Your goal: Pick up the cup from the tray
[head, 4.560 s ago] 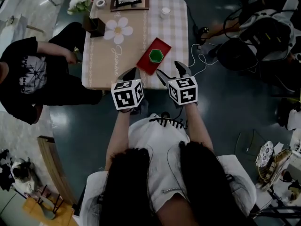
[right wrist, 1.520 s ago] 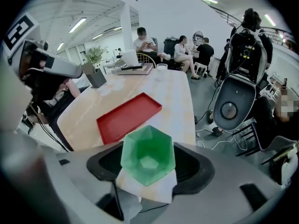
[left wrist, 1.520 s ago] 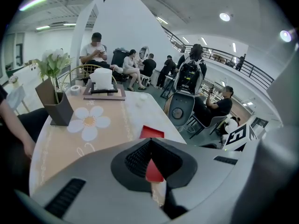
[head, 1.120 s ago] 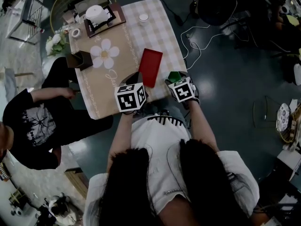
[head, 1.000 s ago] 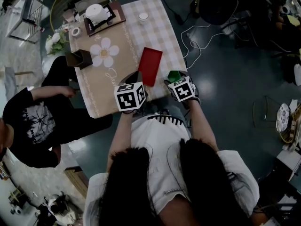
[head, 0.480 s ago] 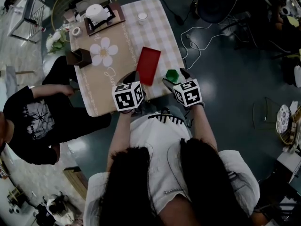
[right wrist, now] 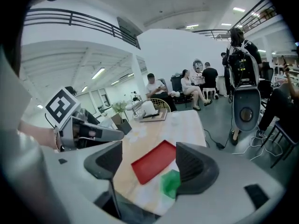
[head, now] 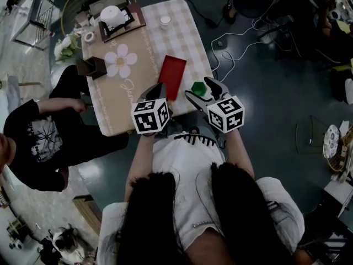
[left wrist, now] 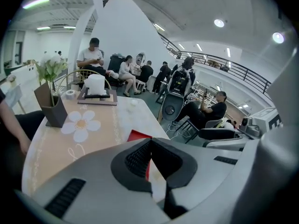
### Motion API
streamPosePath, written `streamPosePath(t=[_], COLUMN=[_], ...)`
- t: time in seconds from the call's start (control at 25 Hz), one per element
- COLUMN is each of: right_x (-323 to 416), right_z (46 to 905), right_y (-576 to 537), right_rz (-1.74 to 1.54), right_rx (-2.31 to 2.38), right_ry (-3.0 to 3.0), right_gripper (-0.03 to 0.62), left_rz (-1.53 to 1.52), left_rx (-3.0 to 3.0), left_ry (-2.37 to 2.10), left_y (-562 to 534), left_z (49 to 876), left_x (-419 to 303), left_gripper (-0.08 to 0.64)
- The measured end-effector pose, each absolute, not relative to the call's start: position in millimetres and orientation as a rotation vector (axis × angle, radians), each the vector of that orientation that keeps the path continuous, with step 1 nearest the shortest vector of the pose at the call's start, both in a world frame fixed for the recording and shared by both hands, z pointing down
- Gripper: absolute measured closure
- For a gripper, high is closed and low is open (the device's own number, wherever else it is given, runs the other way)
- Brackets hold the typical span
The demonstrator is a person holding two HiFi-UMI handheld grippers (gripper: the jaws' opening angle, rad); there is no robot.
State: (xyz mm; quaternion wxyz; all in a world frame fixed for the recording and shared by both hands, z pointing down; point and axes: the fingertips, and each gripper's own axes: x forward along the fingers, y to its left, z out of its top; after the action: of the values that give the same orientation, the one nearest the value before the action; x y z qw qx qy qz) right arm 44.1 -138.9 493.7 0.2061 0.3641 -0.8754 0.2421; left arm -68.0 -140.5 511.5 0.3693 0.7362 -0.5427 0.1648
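The green cup (head: 199, 88) stands on the table right of the empty red tray (head: 172, 77), close to the table's near right corner. My right gripper (head: 198, 88) has its jaws wide and closing slightly, with the cup low between its tips and no pad pressing on it. In the right gripper view the cup (right wrist: 170, 183) sits against the right jaw, with the tray (right wrist: 152, 162) behind it. My left gripper (head: 157, 88) is shut and holds nothing, hovering at the tray's near end. The left gripper view shows its jaws met over the tray (left wrist: 138, 136).
The table (head: 132, 87) carries a daisy-print runner, a dark box (head: 91, 68), flowers (head: 63, 48), a tape roll (head: 88, 37), a dark tray with a white roll (head: 116, 18) and a small white cup (head: 164, 20). A person (head: 38, 142) sits at its left. Cables (head: 231, 43) lie on the floor to the right.
The right gripper has opened off the green cup and drawn back toward me. The cup now stands free on the table right of the tray. The left gripper barely moved.
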Motion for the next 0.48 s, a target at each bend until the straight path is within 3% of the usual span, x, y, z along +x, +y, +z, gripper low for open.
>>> streamPosePath(t=[0.2,0.32,0.48], right_x=[44.0,47.3,41.8], right_z=[480.5,474.9,474.9], right_y=[-142.8,-147.3,-145.0], right_rz=[0.642,0.610,0.592], right_rx=[1.089,1.168,1.155], right_ry=[-2.445,-2.433,-2.435], right_gripper=[0.401,0.578,0.581], left_rz=[0.401,0.391,0.392], left_rx=[1.908,1.911,1.915], left_ry=[-1.395,-1.399,-1.409], left_y=[-140.0,-138.1,-134.7], left_z=[502.4,499.9,499.0], left_x=[-62.5,-62.0,-62.8], left_gripper=[0.552,0.552,0.552])
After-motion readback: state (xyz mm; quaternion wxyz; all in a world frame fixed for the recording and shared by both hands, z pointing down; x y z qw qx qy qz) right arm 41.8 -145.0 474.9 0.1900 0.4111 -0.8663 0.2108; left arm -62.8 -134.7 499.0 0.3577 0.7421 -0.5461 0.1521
